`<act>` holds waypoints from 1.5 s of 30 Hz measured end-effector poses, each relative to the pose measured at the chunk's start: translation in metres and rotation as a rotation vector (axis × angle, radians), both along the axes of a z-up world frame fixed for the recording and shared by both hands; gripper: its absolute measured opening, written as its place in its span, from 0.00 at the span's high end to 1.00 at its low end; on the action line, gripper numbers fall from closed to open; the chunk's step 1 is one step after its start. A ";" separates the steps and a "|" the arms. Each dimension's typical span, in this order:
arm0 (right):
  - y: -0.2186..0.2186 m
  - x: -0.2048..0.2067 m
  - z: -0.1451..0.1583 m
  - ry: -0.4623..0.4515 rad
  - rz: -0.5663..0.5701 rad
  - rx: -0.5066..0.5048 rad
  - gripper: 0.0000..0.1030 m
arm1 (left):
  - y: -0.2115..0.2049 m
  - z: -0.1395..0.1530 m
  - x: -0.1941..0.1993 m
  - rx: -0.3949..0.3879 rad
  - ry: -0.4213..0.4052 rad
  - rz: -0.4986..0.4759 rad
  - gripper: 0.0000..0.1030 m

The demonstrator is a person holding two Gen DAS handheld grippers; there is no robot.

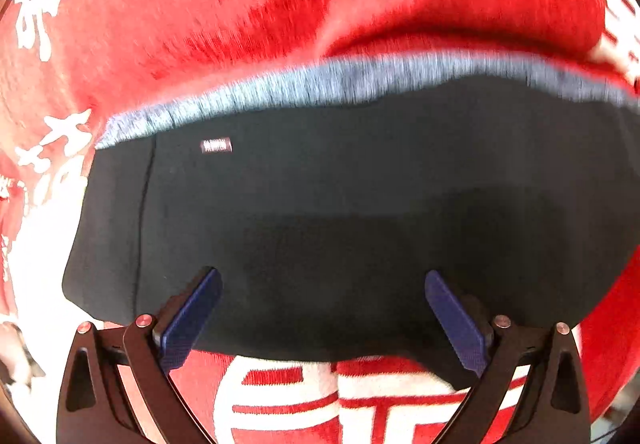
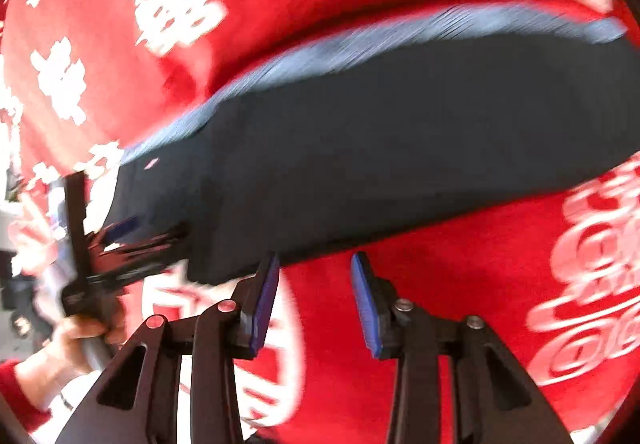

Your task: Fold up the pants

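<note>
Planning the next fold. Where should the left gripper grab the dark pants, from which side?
Probably the near edge of the dark pants, from above: the left gripper points steeply down with open jaws over that edge, which lies flat on the red cloth; the grey-blue waistband is farther off.

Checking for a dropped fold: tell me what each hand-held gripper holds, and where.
Nothing is held. The left hand-held gripper is open above the dark pants; the right hand-held gripper is open over the red cloth.

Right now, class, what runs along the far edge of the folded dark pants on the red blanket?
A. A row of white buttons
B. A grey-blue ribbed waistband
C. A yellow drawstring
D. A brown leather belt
B: a grey-blue ribbed waistband borders the dark pants along their far edge.
</note>
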State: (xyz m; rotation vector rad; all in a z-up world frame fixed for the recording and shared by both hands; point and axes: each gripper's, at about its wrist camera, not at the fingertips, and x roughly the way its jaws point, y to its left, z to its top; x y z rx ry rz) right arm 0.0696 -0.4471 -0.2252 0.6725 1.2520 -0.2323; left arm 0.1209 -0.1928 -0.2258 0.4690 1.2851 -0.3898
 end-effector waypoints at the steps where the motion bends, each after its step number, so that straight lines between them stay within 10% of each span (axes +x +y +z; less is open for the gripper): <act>1: -0.013 0.003 0.000 0.007 -0.008 -0.029 0.60 | -0.006 0.004 0.002 -0.011 -0.005 -0.007 0.01; 7: -0.073 0.026 -0.022 0.113 0.023 -0.194 0.60 | -0.058 -0.015 0.007 0.061 -0.067 -0.090 0.01; 14: -0.123 0.019 -0.003 0.061 -0.069 -0.206 0.65 | -0.052 -0.010 0.048 0.024 -0.044 0.063 0.00; 21: -0.127 0.085 -0.030 0.087 0.118 -0.244 0.65 | -0.105 -0.030 0.092 0.035 -0.066 0.117 0.00; 30: -0.167 0.076 -0.042 0.087 0.120 -0.287 0.66 | -0.061 -0.047 0.135 0.078 -0.073 0.252 0.00; 45: -0.216 -0.054 0.011 0.179 -0.192 -0.462 0.60 | -0.089 0.004 -0.001 0.027 -0.015 0.015 0.00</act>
